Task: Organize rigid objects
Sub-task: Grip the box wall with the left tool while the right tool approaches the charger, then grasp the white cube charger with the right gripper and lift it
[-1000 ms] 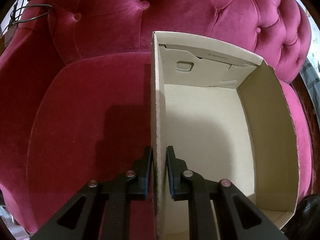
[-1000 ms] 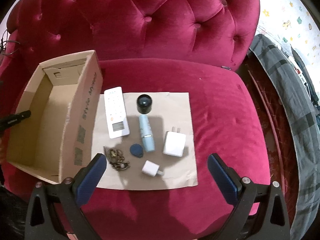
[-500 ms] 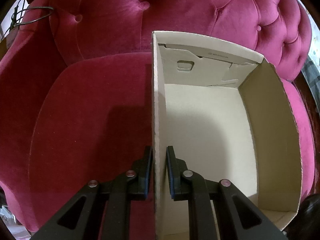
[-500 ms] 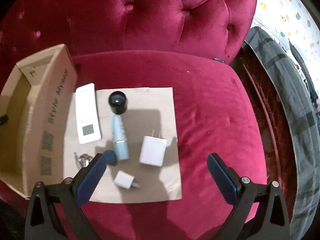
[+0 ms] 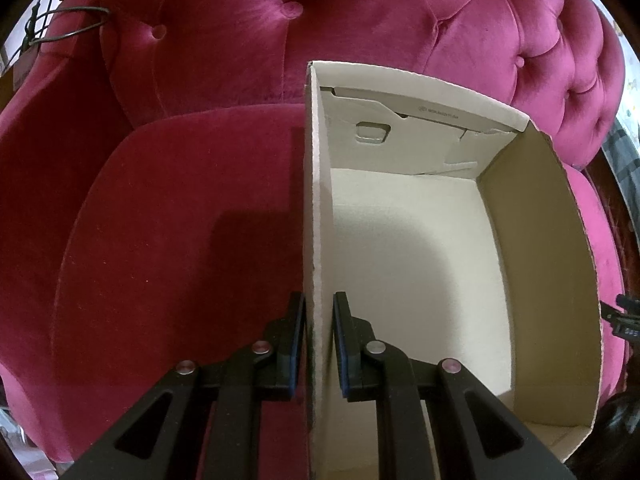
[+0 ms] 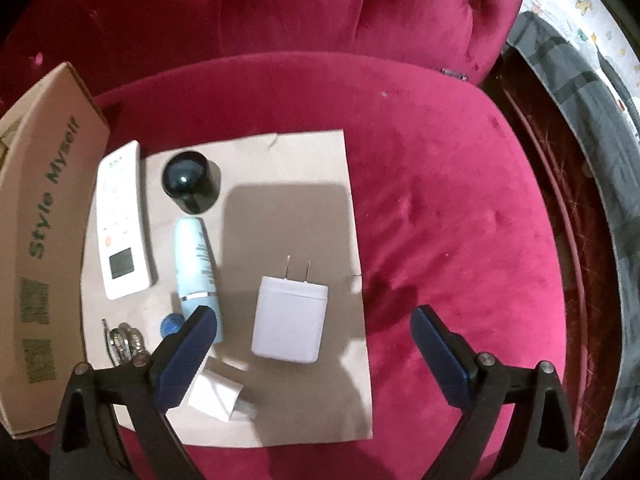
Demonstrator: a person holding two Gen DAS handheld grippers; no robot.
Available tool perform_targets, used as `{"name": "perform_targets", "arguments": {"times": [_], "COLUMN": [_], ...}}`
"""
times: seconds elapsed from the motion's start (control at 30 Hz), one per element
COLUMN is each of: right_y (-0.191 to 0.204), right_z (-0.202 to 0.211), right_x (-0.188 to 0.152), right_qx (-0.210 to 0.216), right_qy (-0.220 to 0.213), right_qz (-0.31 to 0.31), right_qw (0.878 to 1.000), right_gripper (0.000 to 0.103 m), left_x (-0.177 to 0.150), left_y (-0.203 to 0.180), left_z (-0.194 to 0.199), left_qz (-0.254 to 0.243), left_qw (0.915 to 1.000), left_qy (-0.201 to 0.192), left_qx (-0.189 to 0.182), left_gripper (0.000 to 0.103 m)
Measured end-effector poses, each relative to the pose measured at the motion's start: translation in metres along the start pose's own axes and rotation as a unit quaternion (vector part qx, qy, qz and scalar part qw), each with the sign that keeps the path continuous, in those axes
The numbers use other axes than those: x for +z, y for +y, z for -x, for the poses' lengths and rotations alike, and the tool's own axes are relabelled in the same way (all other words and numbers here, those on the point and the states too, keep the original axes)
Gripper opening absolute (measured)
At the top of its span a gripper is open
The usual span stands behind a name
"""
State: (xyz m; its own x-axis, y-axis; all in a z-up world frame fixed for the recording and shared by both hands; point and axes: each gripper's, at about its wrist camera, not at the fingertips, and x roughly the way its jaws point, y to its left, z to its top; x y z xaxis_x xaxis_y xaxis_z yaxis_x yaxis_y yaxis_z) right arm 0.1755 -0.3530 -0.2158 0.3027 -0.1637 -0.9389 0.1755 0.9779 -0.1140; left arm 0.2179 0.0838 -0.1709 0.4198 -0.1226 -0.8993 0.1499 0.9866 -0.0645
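Charger [image 6: 289, 323] lies between spread right tongs [image 6: 316, 330]; left tongs [image 5: 320, 344] clamp box [image 5: 316, 200] wall.

We hold the right gripper [image 6: 312, 344] wide apart above a brown paper sheet [image 6: 304, 176] spread on the red velvet seat [image 6: 440, 200]. Between our fingers lies a white plug charger [image 6: 289, 326], prongs toward the sheet's far edge. Near the sheet's left edge sit a white remote [image 6: 122, 220], a black round cap [image 6: 190, 182], a pale blue tube [image 6: 196, 268], a small blue tag [image 6: 171, 325] and metal keys [image 6: 124, 342]. A small white adapter [image 6: 218, 398] lies near the near edge. A cardboard box [image 6: 44, 248] stands just left of the sheet.
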Motion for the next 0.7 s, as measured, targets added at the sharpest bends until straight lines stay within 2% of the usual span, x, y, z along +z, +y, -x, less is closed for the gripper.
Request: {"name": "perform_targets", "arguments": {"times": [0.07,0.2,0.3,0.4,0.47,0.7], "right_y": [-0.002,-0.006,-0.008,-0.01,-0.011,-0.012], "right_z": [-0.009,-0.021,-0.028,-0.036,-0.041,-0.043], "right_x": [0.0,-0.001,-0.002,-0.002,-0.003,-0.004], "right_qx": [0.004,0.013,0.017,0.033,0.042,0.039], "right_qy": [0.009,0.023,0.029,0.043,0.054,0.048], "right_qz": [-0.007,-0.025,-0.032,-0.044,-0.048,-0.047], "right_qw": [1.0,0.999,0.999,0.998,0.997,0.997], "right_gripper": [0.094,0.092,0.085,0.067,0.047,0.045], "left_x": [0.0,0.0,0.0,0.0,0.001,0.001], "left_y": [0.0,-0.001,-0.001,-0.001,-0.001,-0.003], "left_z": [0.0,0.0,0.0,0.0,0.0,-0.001], "left_qz": [0.0,0.0,0.0,0.001,0.002,-0.003], "left_qw": [1.0,1.0,1.0,1.0,1.0,1.0], "left_qy": [0.0,0.0,0.0,0.001,0.001,0.0], "left_qx": [0.0,0.001,0.001,0.002,0.001,0.005], "left_gripper": [0.015,0.015,0.015,0.015,0.015,0.015]}}
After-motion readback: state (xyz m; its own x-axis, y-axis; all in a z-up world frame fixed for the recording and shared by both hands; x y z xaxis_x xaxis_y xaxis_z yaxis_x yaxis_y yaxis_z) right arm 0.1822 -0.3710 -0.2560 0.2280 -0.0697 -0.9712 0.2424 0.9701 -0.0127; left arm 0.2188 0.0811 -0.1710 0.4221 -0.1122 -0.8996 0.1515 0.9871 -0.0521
